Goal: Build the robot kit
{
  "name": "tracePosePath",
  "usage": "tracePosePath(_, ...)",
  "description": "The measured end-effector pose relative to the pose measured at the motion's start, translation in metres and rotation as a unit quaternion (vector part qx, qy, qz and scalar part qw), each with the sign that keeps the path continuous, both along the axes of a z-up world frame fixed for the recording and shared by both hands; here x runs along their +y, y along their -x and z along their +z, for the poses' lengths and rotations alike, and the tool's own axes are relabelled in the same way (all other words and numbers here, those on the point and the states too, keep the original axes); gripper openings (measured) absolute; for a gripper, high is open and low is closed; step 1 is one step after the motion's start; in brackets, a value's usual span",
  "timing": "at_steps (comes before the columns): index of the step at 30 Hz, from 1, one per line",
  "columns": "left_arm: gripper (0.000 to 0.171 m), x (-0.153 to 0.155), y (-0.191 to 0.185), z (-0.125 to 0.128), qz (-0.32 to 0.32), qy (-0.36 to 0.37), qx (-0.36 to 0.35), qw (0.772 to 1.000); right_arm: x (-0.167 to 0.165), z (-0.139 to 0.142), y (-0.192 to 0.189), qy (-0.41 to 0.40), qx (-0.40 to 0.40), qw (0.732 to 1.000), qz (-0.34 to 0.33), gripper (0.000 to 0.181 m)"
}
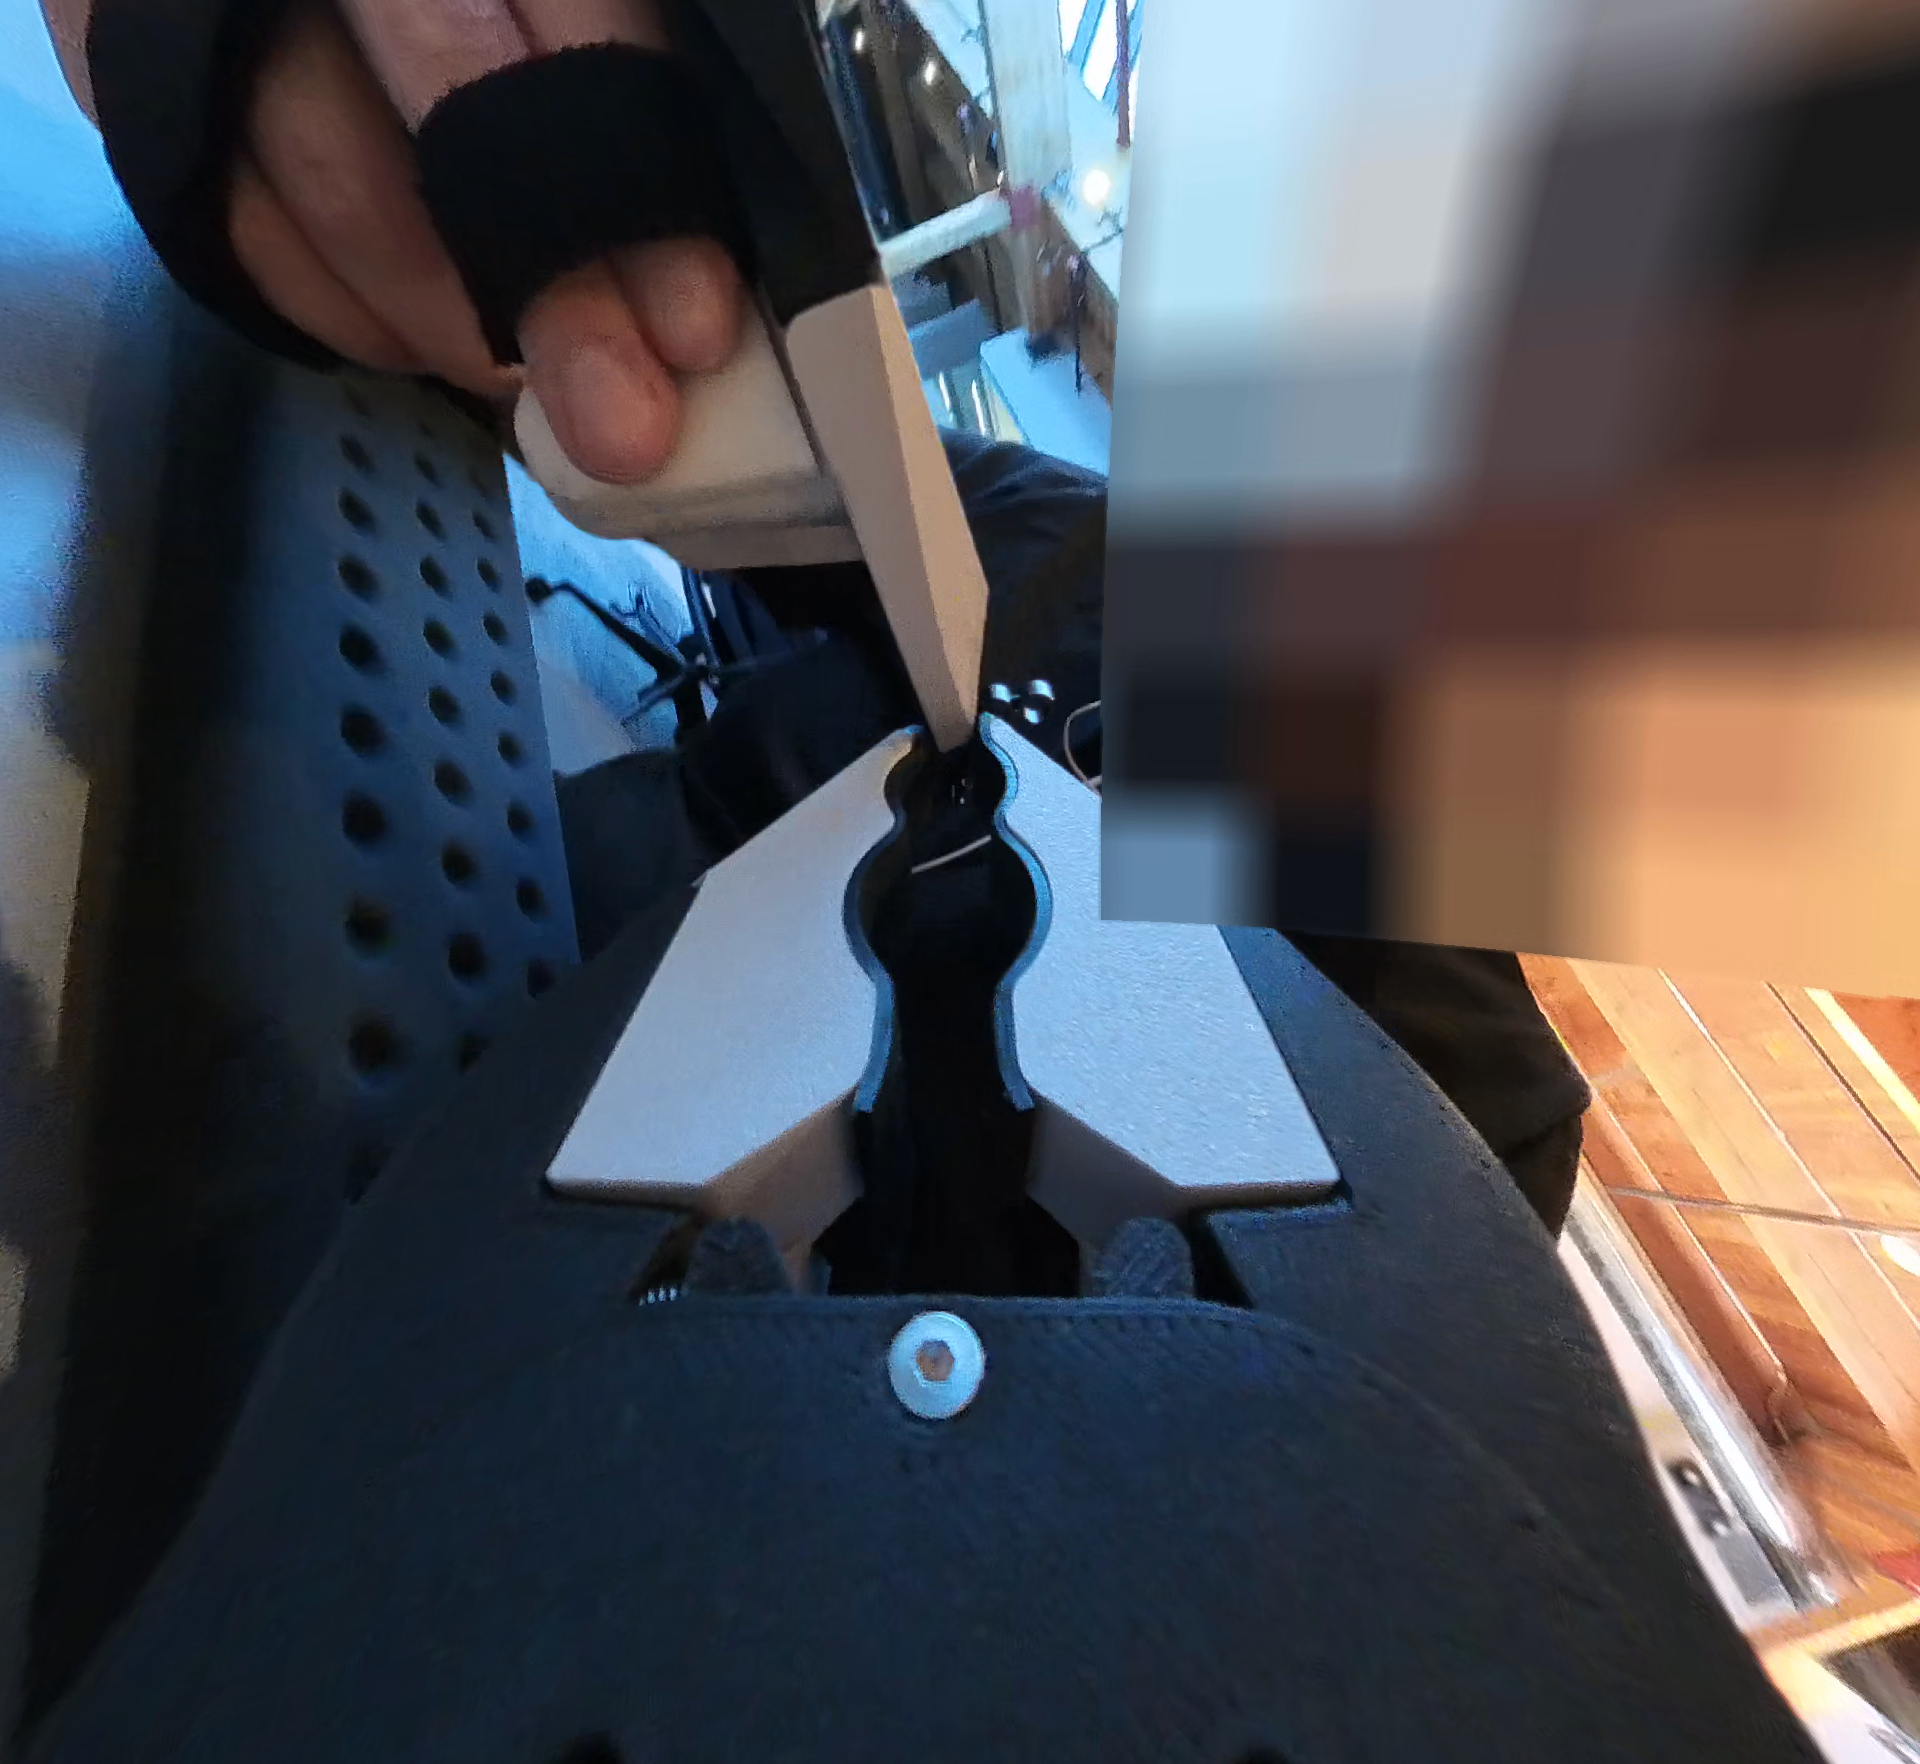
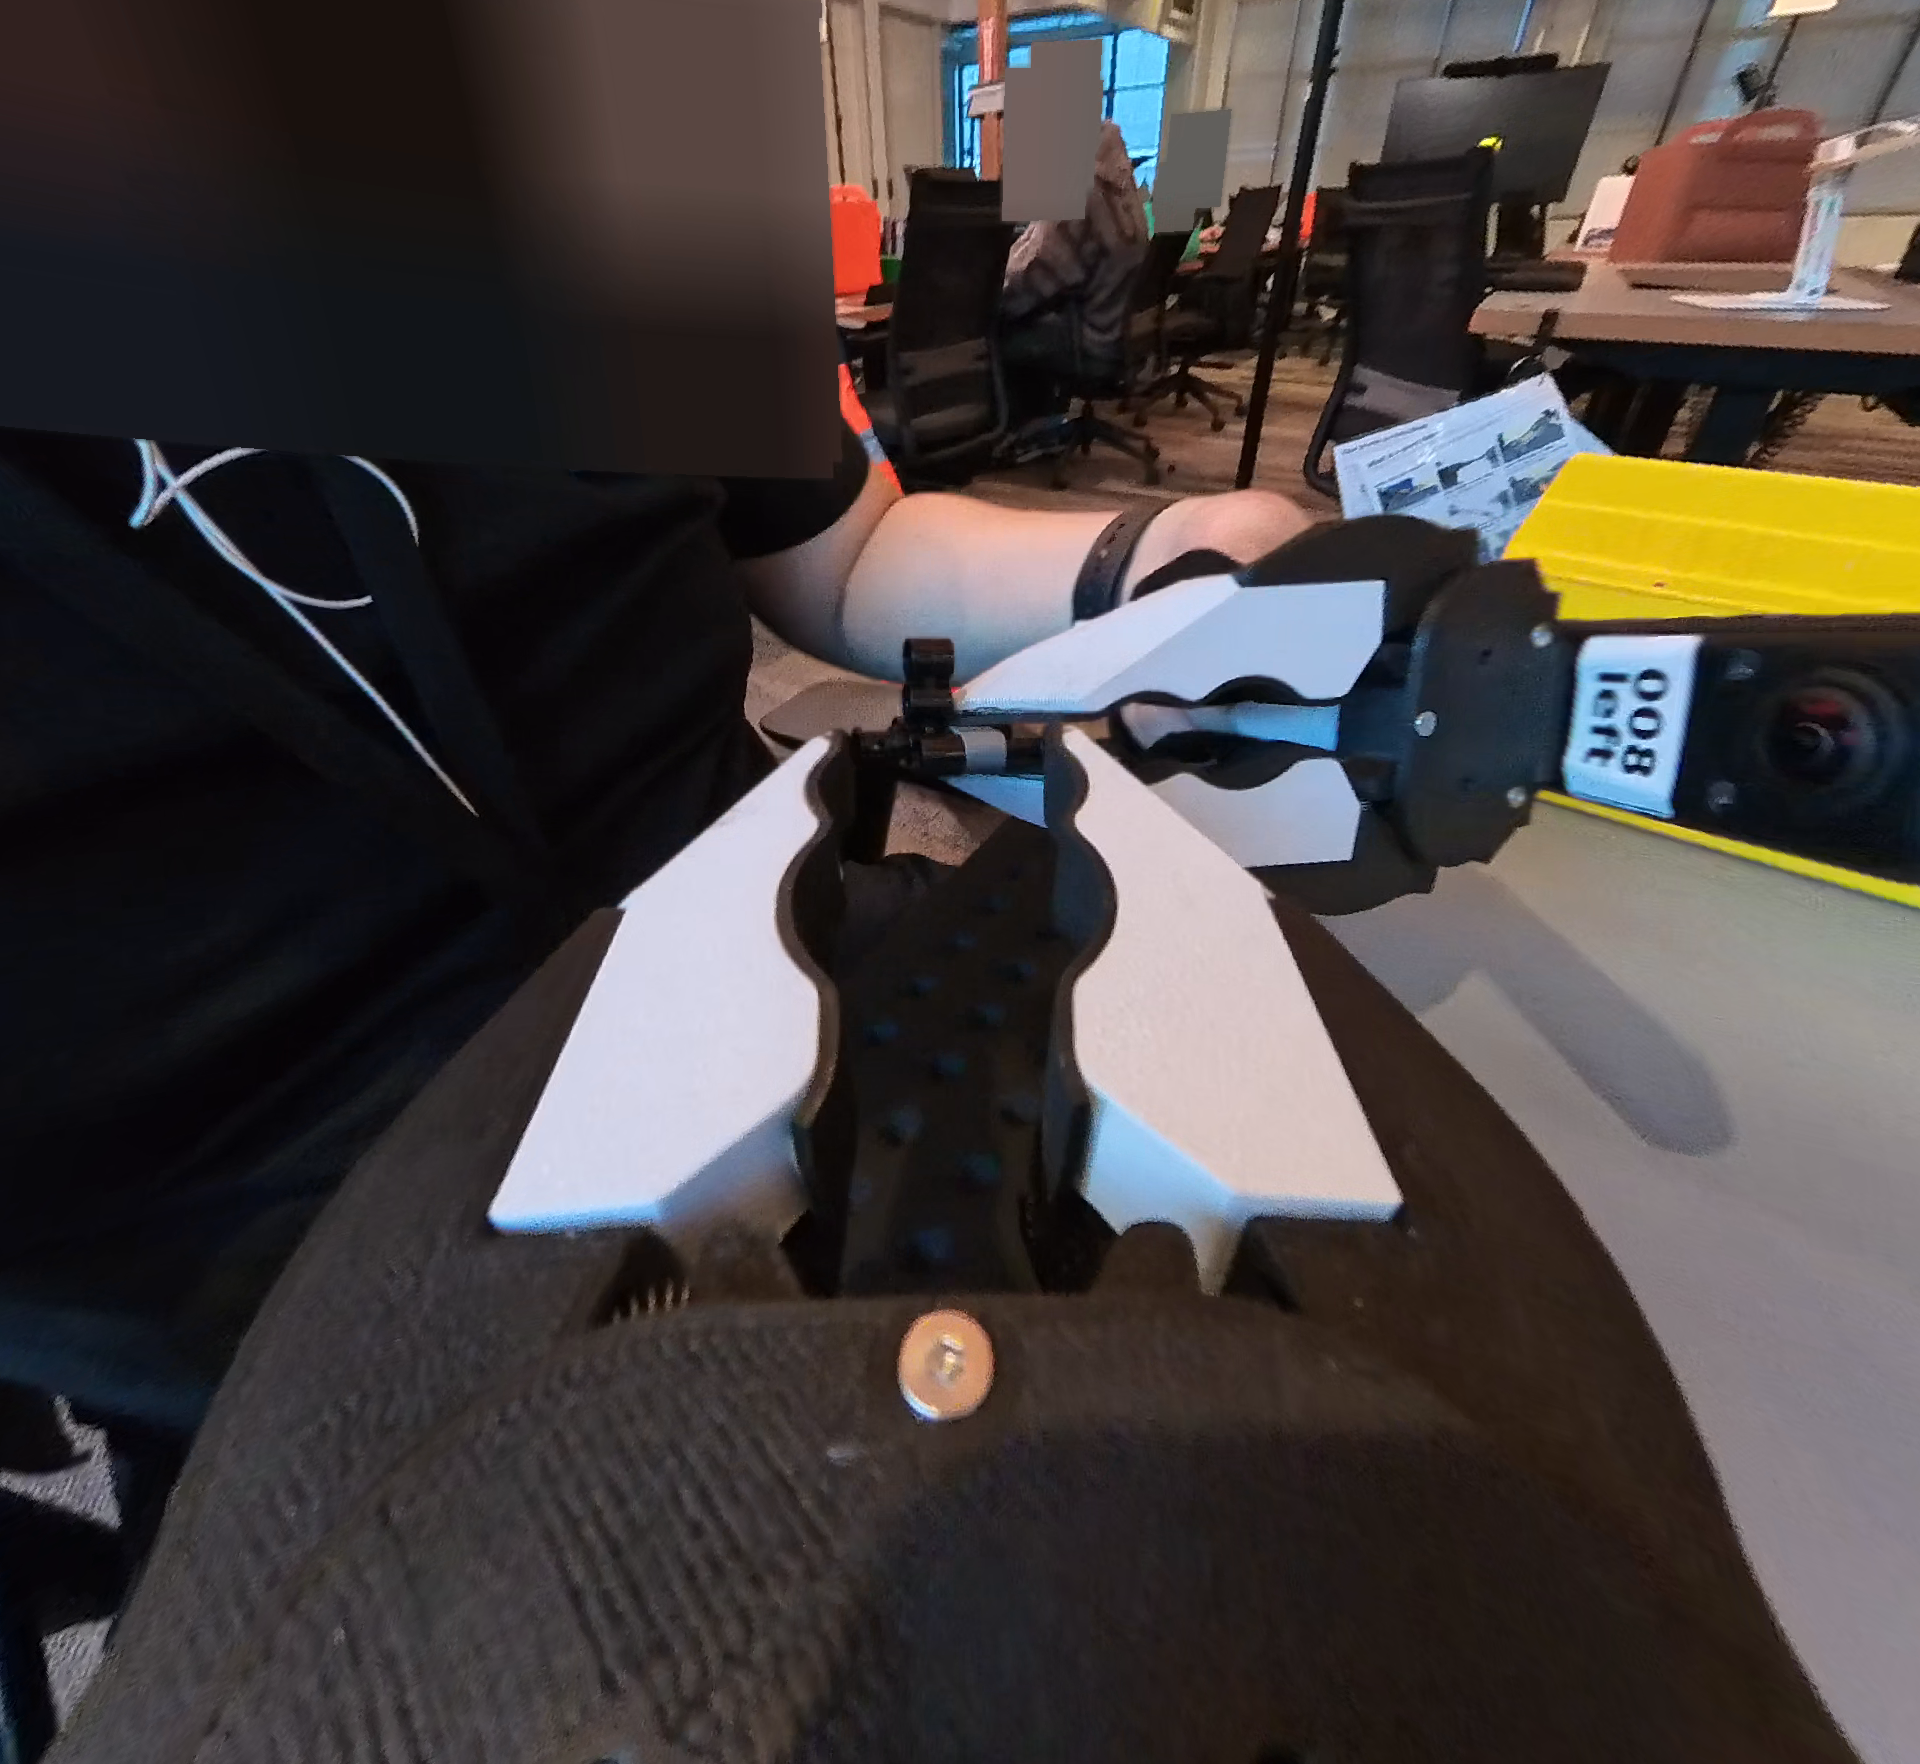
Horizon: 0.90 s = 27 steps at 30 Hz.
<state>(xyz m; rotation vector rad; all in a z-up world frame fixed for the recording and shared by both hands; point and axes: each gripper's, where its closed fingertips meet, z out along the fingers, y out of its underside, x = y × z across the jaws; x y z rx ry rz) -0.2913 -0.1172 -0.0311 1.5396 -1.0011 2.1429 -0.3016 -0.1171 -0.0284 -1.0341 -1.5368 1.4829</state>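
Observation:
A small black part with a silver sleeve (image 2: 940, 746) is held in the air between both grippers. In the right wrist view my right gripper (image 2: 945, 756) has its white fingers closed in on the part's two ends. My left gripper (image 2: 982, 727) comes in from the right and pinches the silver end. In the left wrist view my left gripper (image 1: 951, 753) is nearly closed on the dark part (image 1: 954, 787). A white finger (image 1: 904, 509) of the right gripper reaches down to it, held by a hand in a black fingerless glove (image 1: 416, 156).
A person in a black shirt (image 2: 260, 831) sits close behind the grippers. A perforated black chair part (image 1: 416, 727) is below. A grey table (image 2: 1610, 1091) carries a yellow bin (image 2: 1714, 530) and a printed sheet (image 2: 1455, 467). Office chairs and desks stand behind. The tips of both grippers are at nearly the same place.

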Motion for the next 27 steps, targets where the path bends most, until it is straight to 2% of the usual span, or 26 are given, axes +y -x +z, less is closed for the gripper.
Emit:
tracePosePath(4, 0.003, -0.003, 0.001, -0.002, -0.024, -0.016, 0.027, 0.999, -0.003, -0.002, 0.001, 0.016, -0.010, 1.000, 0.012, 0.034)
tracePosePath(10, 0.003, -0.009, 0.001, -0.002, -0.041, -0.020, 0.028, 0.999, -0.009, -0.003, 0.001, -0.011, 0.001, 1.000, 0.022, 0.033)
tracePosePath(27, 0.003, -0.011, 0.000, -0.007, -0.051, -0.024, 0.020, 0.998, -0.010, -0.010, 0.002, -0.037, -0.011, 0.999, 0.023, 0.032)
